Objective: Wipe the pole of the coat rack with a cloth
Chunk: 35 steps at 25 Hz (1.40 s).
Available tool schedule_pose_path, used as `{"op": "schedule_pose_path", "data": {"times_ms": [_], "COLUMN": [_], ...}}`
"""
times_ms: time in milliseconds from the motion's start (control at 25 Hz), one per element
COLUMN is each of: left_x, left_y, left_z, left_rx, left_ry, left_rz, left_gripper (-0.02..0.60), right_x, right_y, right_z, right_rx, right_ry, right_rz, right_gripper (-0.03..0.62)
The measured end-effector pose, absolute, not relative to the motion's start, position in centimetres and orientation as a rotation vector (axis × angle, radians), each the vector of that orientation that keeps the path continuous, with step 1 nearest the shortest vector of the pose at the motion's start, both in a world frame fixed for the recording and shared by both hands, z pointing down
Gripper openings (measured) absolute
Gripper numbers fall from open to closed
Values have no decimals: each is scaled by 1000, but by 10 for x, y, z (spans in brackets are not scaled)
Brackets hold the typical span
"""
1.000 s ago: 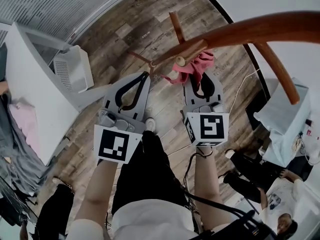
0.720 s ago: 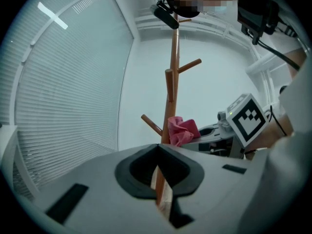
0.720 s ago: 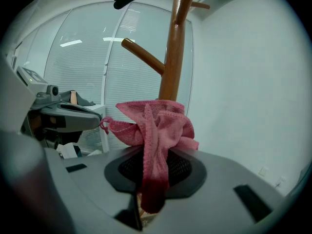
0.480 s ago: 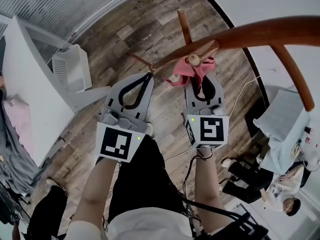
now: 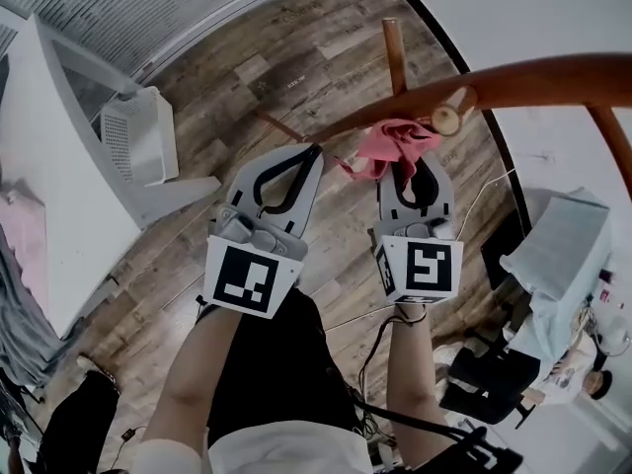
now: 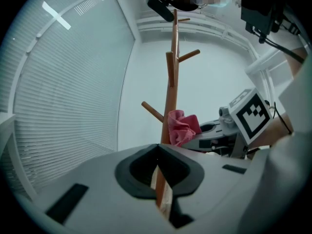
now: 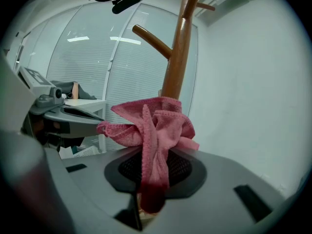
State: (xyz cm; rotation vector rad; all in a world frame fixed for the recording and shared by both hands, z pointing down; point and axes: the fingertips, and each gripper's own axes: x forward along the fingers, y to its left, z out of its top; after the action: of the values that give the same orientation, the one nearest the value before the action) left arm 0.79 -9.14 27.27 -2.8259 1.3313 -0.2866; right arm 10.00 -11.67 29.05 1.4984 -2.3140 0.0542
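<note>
- The coat rack's wooden pole (image 5: 533, 72) is seen from above in the head view. It slants from the right edge down toward its foot on the plank floor (image 5: 267, 57).
- A pink cloth (image 5: 393, 144) is clamped in the right gripper (image 5: 409, 166). Its fingers (image 7: 185, 172) are closed on a hanging fold, and the rest is bunched above their tips.
- In the right gripper view the cloth (image 7: 151, 123) is pressed against the pole (image 7: 179, 52), which rises directly behind it.
- A peg (image 7: 151, 40) is seen branching off to the left higher up the pole.
- The left gripper (image 5: 312, 152) is held beside the right one, a little to its left.
- Its fingers (image 6: 131, 169) are brought together at the tips, and nothing is gripped between them.
- In the left gripper view the pole (image 6: 171, 82) is seen standing just beyond the left gripper (image 6: 157, 147). Part of its lower length shows through the loop of the fingers.
- From that side the cloth (image 6: 181, 126) is seen against the right side of the pole, below a short peg (image 6: 153, 112).
- A white desk (image 5: 59, 196) and a perforated white basket (image 5: 138, 136) are seen at the left of the head view, well apart from the rack.
</note>
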Motion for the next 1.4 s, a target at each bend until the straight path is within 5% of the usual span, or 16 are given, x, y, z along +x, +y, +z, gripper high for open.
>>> {"op": "schedule_pose_path", "data": {"times_ms": [1400], "left_x": [-8], "left_y": [-124], "left_z": [408], "left_rx": [-2765], "left_ry": [1307], "left_rz": [-248], "left_gripper": [14], "right_x": [87], "right_y": [-123], "right_z": [364], "right_rx": [1572], "right_ry": [-2411], "right_rz": [-209], "right_gripper": [98]}}
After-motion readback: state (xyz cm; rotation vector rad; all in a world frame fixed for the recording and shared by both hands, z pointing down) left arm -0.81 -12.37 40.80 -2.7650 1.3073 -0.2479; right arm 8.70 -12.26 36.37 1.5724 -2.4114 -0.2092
